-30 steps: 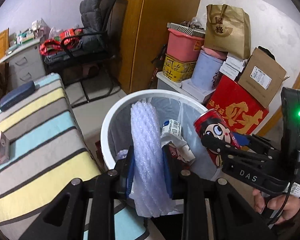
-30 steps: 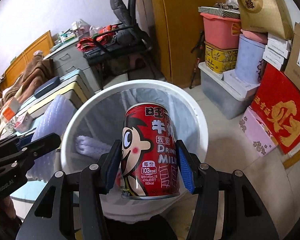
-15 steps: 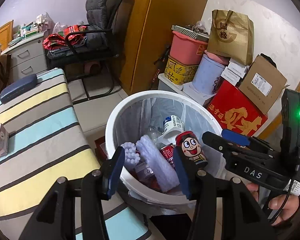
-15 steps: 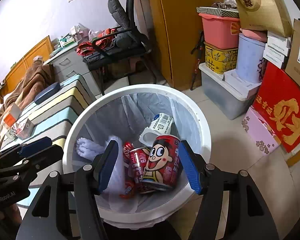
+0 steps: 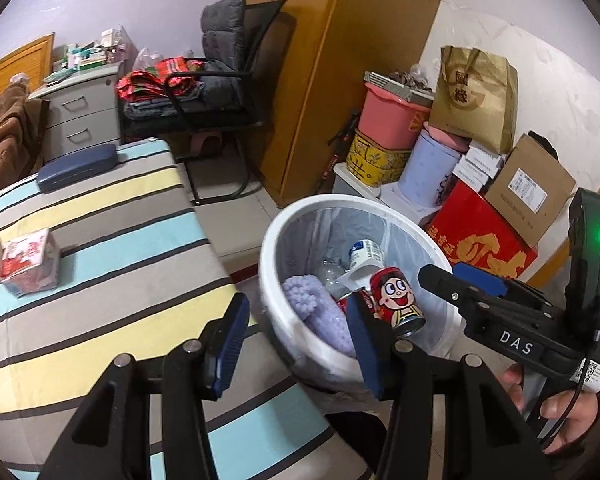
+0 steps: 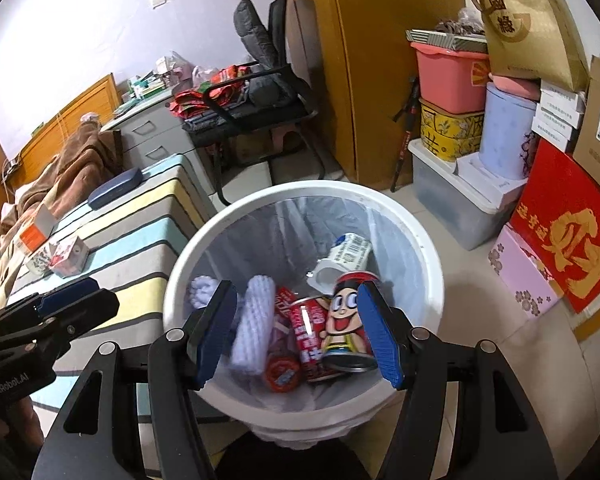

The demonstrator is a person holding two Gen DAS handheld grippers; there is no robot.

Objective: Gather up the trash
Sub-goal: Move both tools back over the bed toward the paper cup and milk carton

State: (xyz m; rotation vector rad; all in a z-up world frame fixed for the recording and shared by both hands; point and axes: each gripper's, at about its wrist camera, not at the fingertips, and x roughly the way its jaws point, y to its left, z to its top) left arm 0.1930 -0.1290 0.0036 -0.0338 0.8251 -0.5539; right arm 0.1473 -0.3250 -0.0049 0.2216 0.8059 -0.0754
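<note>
Hovering both empty, wide-apart grippers, left gripper [image 5: 296,340] and right gripper [image 6: 296,332], above the bin [image 6: 428,248], you risk tipping it by clipping its rim.

Room's pretty packed. A black office chair [image 6: 268,108] is sitting by the wooden wardrobe [image 6: 364,60], piled with red and dark clothes. A grey drawer cabinet [image 5: 80,120] is standing next to it with clutter on top. Over on the right, a pink storage bin [image 6: 448,76] is resting on a yellow tin [image 6: 448,136], and a brown paper bag [image 5: 476,100] is leaning against the wall above a red gift box [image 5: 480,240]. A brown blanket [image 6: 68,172] is lying bunched up at the far left.
</note>
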